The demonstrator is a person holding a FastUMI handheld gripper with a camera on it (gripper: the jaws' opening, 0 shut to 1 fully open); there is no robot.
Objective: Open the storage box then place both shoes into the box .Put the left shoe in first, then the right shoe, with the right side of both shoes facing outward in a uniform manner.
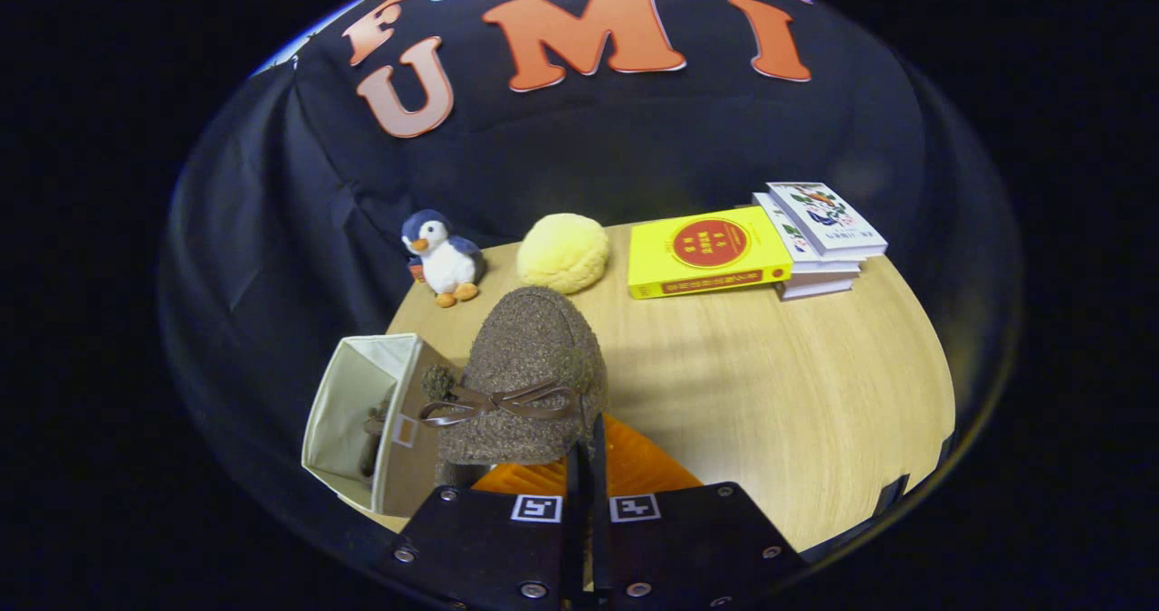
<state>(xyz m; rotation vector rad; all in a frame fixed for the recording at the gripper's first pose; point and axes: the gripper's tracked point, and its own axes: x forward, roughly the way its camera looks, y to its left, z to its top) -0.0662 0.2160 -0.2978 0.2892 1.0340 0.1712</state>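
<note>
Tongs (587,448) pinched narrow on brown fuzzy bow-tied shoe's (530,371) rim; beige fabric box (349,394) at nine o'clock (one shoe inside). Thin grip, shoe may drop.

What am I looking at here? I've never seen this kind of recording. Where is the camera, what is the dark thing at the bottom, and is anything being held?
The camera rides on a hand-held two-finger gripper and looks forward along its fingers, hence the rounded fisheye picture. The dark plates with square markers at the bottom are the gripper's own body.

The fingers are closed almost together, pinching the rear edge of a brown fuzzy shoe with a bow, so the shoe is being carried. Just beside it stands an open beige storage box on the wooden table, with something dark inside that may be the other shoe; I cannot tell for sure.

Beyond the shoe sit a toy penguin, a yellow plush ball, a yellow book and a stack of books.
</note>
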